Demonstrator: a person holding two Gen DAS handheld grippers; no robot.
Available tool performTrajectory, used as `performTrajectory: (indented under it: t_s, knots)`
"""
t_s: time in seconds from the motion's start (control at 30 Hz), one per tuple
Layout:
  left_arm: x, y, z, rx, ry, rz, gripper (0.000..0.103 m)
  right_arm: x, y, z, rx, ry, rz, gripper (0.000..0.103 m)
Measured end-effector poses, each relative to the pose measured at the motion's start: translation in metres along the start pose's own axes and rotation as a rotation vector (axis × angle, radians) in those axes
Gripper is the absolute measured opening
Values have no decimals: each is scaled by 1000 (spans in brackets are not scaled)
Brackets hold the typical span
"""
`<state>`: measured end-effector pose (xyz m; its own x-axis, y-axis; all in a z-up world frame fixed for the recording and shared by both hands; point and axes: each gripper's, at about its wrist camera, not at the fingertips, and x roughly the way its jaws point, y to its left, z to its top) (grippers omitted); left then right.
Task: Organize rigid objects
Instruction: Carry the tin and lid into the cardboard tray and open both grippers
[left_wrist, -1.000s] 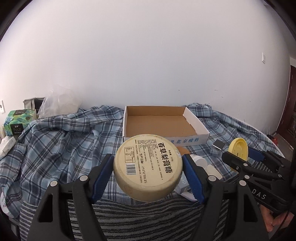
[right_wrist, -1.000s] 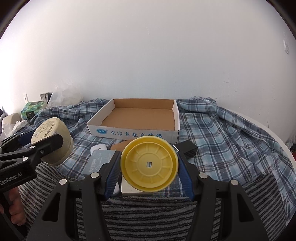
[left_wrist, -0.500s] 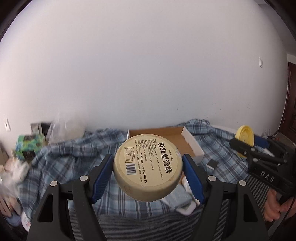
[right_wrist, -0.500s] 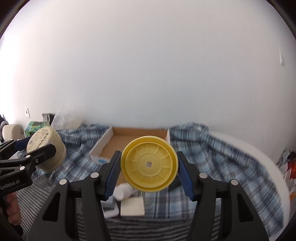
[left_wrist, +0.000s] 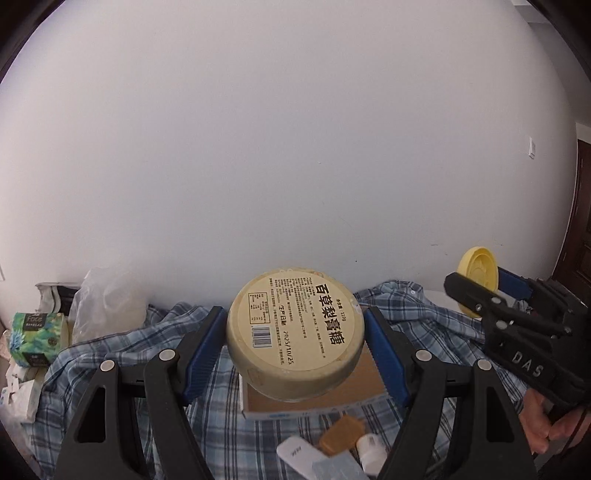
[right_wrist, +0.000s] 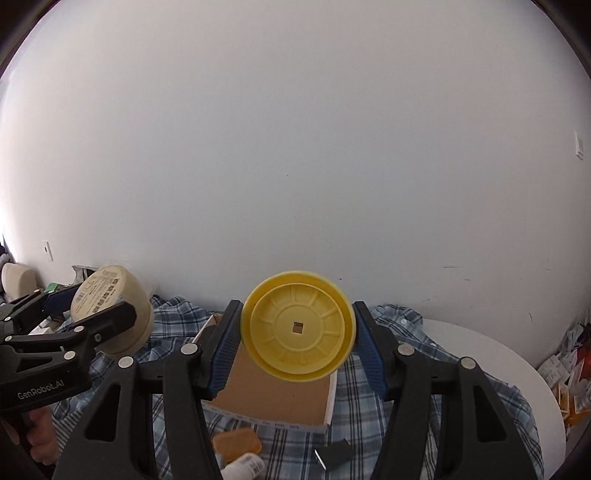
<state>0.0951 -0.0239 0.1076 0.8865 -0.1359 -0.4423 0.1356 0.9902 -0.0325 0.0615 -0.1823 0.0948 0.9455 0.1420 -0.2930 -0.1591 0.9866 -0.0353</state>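
My left gripper (left_wrist: 295, 339) is shut on a round cream tin (left_wrist: 293, 334) with a printed label, held in the air above the open cardboard box (left_wrist: 317, 398). My right gripper (right_wrist: 298, 332) is shut on a round yellow lid (right_wrist: 298, 330), held above the same box (right_wrist: 273, 398). The yellow lid also shows at the right of the left wrist view (left_wrist: 478, 271), and the cream tin at the left of the right wrist view (right_wrist: 110, 310).
The box lies on a blue plaid cloth (left_wrist: 110, 354) over a white round table (right_wrist: 491, 354). Small items lie in front of the box: an orange case (right_wrist: 236, 443), a white bottle (right_wrist: 247, 465), a black block (right_wrist: 334, 454). A tissue pack (left_wrist: 33, 338) and plastic bag (left_wrist: 107, 306) are at the left.
Both grippers have risen and moved forward with their objects. The box, earlier beyond the held objects, now lies below and partly behind them.
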Motion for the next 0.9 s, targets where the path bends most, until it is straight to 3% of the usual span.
performTrajectory:
  t_s: [0.3, 0.63, 0.9]
  knots:
    - [66, 9, 10, -36, 49, -7, 77, 63, 6, 3, 21, 52, 1, 58]
    - [136, 25, -27, -43, 217, -11, 77, 120, 14, -34, 22, 190, -6, 58]
    - [173, 27, -60, -34, 339, -7, 77, 152, -11, -61, 60, 344, -14, 58]
